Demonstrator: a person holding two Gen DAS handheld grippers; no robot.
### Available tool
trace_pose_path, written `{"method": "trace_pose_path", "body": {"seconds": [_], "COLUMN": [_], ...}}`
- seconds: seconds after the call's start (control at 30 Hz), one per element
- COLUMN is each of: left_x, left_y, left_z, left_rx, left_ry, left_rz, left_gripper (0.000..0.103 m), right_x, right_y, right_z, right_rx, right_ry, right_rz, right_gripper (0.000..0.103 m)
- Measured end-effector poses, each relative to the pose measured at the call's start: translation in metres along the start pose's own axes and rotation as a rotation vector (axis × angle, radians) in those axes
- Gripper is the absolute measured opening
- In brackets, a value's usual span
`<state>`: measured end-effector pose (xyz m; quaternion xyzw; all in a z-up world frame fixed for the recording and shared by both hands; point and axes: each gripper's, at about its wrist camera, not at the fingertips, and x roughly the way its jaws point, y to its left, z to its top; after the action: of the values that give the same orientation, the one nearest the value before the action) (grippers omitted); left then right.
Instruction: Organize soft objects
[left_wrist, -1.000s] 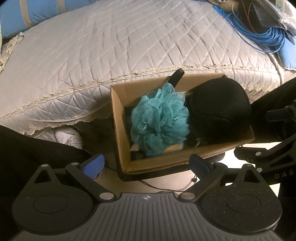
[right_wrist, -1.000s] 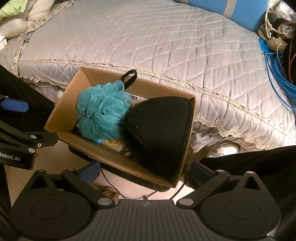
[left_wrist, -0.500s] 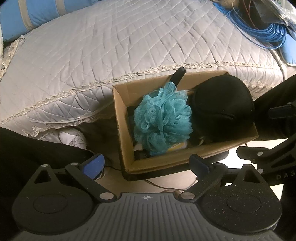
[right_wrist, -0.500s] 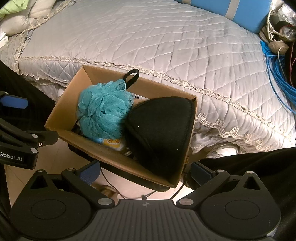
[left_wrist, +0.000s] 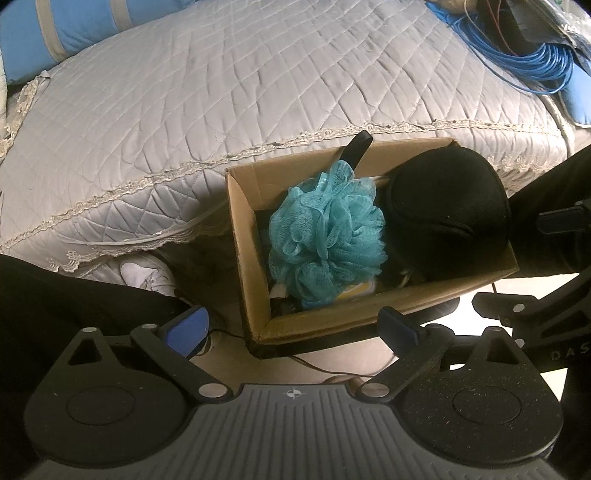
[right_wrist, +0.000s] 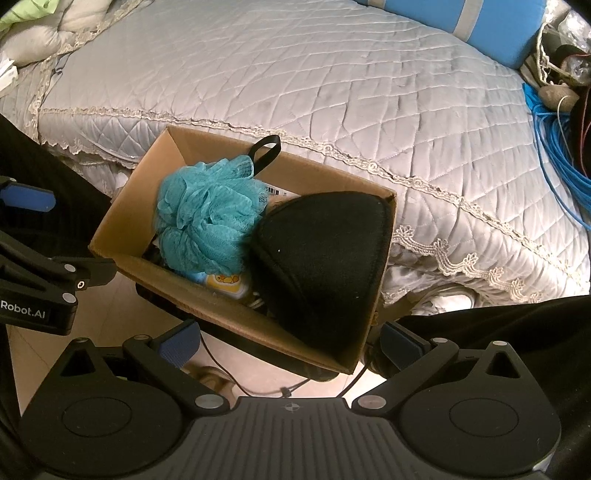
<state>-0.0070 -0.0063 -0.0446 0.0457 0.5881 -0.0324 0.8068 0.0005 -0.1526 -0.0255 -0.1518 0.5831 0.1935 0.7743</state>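
Note:
A brown cardboard box (left_wrist: 251, 258) (right_wrist: 122, 229) stands beside the bed. In it lie a teal mesh bath pouf (left_wrist: 325, 236) (right_wrist: 210, 214), a black soft cap-like thing (left_wrist: 447, 210) (right_wrist: 325, 266), a black strap loop (right_wrist: 264, 151) and a yellow packet (right_wrist: 225, 284). My left gripper (left_wrist: 291, 328) is open and empty, above the box's near edge. My right gripper (right_wrist: 291, 343) is open and empty, above the box's near right corner. The left gripper also shows at the left edge of the right wrist view (right_wrist: 29, 199).
A grey quilted bedspread (left_wrist: 258, 85) (right_wrist: 295, 74) with lace trim covers the bed behind the box. Blue cable coils (left_wrist: 535, 62) (right_wrist: 561, 155) lie at its right. A blue pillow (right_wrist: 480, 22) lies at the back. A white shoe (left_wrist: 147, 273) is on the floor left of the box.
Both grippers have drifted slightly back and up from the box; the box sits a little further in each view. Both stay open and empty.

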Motion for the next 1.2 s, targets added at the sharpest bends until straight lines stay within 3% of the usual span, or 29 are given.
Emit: {"method": "trace_pose_path", "body": {"seconds": [1.2], "left_x": [-0.0005], "left_y": [-0.0017], "left_z": [0.0002], "left_rx": [0.025], "left_ry": [-0.003], "left_rz": [0.005], "left_gripper": [0.100], "right_x": [0.0027], "right_y": [0.0026], "right_z": [0.0002], "right_rx": [-0.033], "right_ry": [0.011], "right_rz": [-0.008], "right_gripper": [0.103]}}
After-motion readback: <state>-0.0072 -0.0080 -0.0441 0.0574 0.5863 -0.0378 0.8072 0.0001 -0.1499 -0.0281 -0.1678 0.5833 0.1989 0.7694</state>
